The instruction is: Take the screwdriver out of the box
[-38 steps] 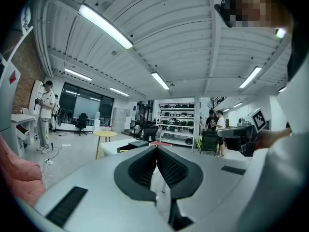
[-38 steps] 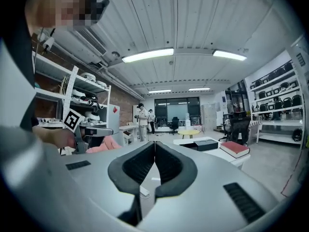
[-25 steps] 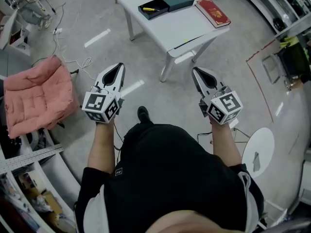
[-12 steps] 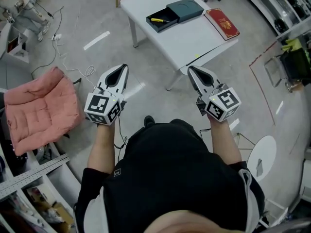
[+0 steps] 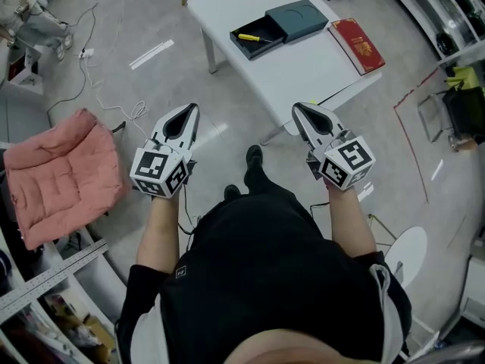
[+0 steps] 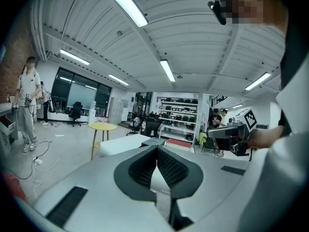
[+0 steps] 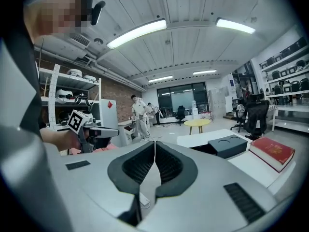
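A dark open box (image 5: pixel 256 41) lies on the white table (image 5: pixel 303 70) at the top of the head view, with a yellow-handled screwdriver (image 5: pixel 249 37) inside it. Its dark teal lid (image 5: pixel 297 19) lies right beside it; the lid (image 7: pixel 230 145) also shows in the right gripper view. My left gripper (image 5: pixel 186 111) and right gripper (image 5: pixel 298 110) are held out over the floor, well short of the table. Both are shut and hold nothing. The jaws meet at the tips in the left gripper view (image 6: pixel 157 149) and the right gripper view (image 7: pixel 154 144).
A red book (image 5: pixel 361 45) lies on the table's right end. A pink cushioned seat (image 5: pixel 61 165) stands at the left, with cables (image 5: pixel 114 105) on the floor near it. A round yellow table (image 6: pixel 102 126) and a standing person (image 6: pixel 29 105) are farther off. Shelving (image 5: pixel 455 6) lines the right.
The table with the box has come nearer and shifted right in the head view as the person walks toward it. Both grippers have travelled forward, still shut.
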